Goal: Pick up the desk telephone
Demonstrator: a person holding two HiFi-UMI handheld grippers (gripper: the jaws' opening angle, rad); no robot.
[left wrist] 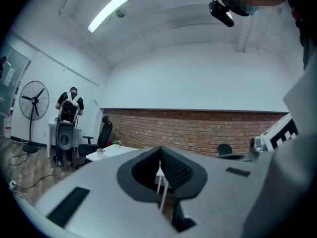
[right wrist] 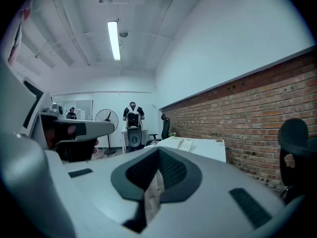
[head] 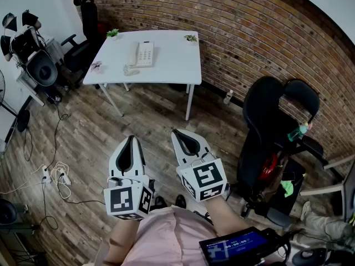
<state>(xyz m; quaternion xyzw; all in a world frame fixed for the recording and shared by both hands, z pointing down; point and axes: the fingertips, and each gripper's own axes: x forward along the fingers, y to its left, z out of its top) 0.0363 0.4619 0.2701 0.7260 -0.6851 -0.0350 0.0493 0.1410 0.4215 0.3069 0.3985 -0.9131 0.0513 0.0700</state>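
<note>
Both jaws closed and empty, left gripper [head: 131,154] and right gripper [head: 186,142] low in frame; desk telephone [head: 145,54] sits on the white table [head: 177,65] upper centre, well apart: approach comes next

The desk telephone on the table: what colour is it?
The desk telephone is white, like the table under it; the head view shows it best.

office-like room: white desk [head: 173,61] with telephone [head: 145,54], office chair [head: 273,114], brick wall [head: 249,26], plank floor [head: 141,143].

Far table [head: 172,60] in all three views
</note>
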